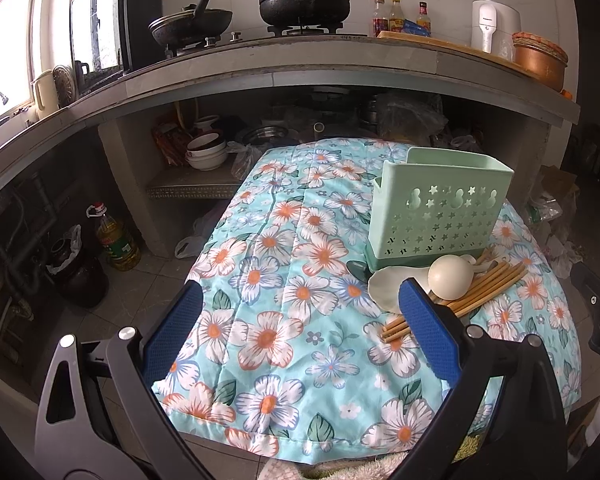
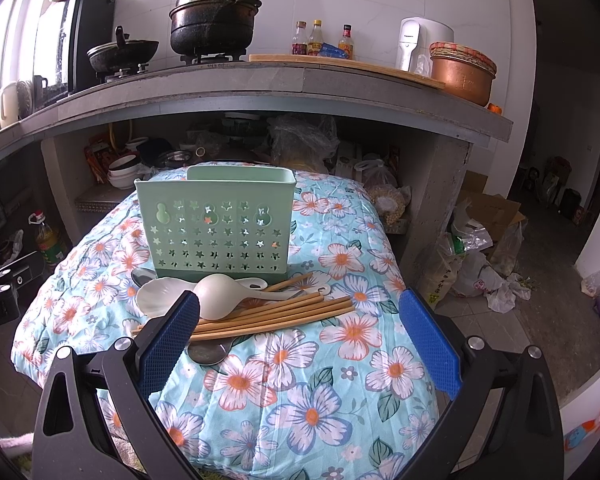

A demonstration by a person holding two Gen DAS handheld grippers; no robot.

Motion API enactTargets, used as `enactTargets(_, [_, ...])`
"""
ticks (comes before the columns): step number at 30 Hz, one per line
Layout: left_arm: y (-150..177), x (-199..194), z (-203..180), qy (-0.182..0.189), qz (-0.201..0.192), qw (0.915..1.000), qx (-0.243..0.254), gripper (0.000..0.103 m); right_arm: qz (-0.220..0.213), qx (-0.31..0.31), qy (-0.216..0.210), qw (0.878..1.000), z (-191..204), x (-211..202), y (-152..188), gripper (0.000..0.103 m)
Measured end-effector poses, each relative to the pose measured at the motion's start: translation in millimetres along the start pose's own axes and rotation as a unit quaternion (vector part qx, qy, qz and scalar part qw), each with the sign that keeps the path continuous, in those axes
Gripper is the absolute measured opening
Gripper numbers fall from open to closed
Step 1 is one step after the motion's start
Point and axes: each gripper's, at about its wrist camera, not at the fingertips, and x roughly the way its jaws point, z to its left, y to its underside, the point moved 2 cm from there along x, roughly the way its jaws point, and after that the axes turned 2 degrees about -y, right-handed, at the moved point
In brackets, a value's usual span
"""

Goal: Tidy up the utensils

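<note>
Both grippers — left gripper (image 1: 300, 332) and right gripper (image 2: 300, 336) — are hovering wide apart, gripping nothing, near chopsticks (image 2: 276, 314) lying before the holder (image 2: 216, 224).

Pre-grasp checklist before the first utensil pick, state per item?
1. Left gripper open, nothing held: ok.
2. Right gripper open, nothing held: ok.
3. Green holder upright on the floral cloth: ok.
4. Holder compartments free: cannot tell, interior hidden.
5. Chopsticks separated for a single pick: not ok, bundled under the white ladle.
6. Metal spoon reachable: not ok, partly under the chopsticks.
</note>
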Motion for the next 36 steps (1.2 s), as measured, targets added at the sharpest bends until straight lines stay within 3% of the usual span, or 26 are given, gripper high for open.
enactTargets(36, [-0.1, 1.2, 2.0, 0.0, 0.003, 1.0, 0.0, 0.095, 0.003, 0.001, -0.002, 1.0, -0.1, 3.4, 1.3, 0.097])
